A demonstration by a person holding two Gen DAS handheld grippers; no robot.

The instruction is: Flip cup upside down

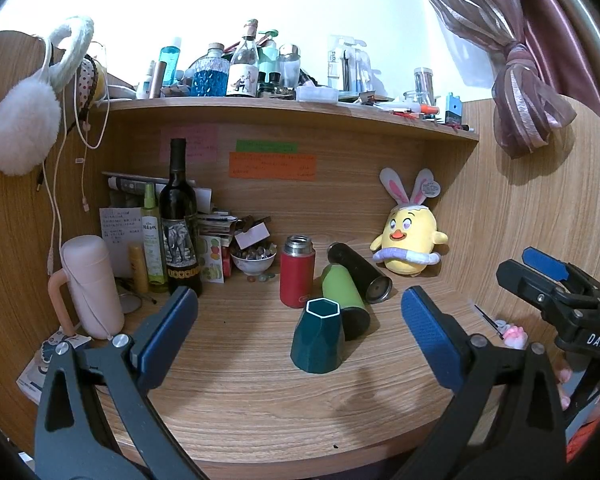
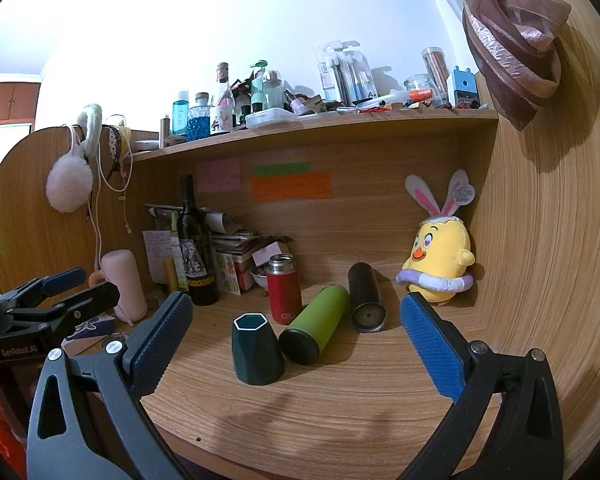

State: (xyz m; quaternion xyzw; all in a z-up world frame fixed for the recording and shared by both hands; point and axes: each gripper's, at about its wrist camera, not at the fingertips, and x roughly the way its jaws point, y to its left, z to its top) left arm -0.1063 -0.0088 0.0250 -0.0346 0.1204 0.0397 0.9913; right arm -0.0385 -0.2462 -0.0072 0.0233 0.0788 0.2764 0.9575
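So the setup is a wood-grain desk [image 1: 260, 400] tucked into a nook with matching wood panels on both sides and a shelf [image 1: 284, 114] across the top, totally crammed with bottles and cosmetics. White wall above, a pinkish striped curtain [image 1: 516, 80] knotted up on the right. Fluffy white earmuffs [image 1: 24, 132] hang off the left panel. Sticky notes, pink, green and orange, are stuck on the back panel, but the handwriting is too small to read.

The cup [image 1: 319, 334] is dark teal, faceted, with a hexagonal white-edged rim. It's standing upright, mouth up, near the front middle of the desk. Right behind it a green flask [image 1: 344, 294] lies on its side, just beside or touching the cup, can't tell which. A black flask [image 1: 358, 266] also lies on its side further back, and a red flask [image 1: 297, 272] stands upright with its steel neck showing.

The left hand-held gripper [image 1: 300, 332] has its blue-padded jaws spread wide, and the cup sits between them in its view, clearly not touched. The right hand-held gripper [image 2: 296, 332] is also wide apart, empty, with the cup left of centre and the green flask between its fingers.

Readable stuff: "DAS" on the right one's body, "GenRobot.AI" on the left one's. The wine bottle [image 1: 179, 216] label shows an elephant. A yellow chick plush [image 1: 410, 236] with bunny ears sits in the back right corner.
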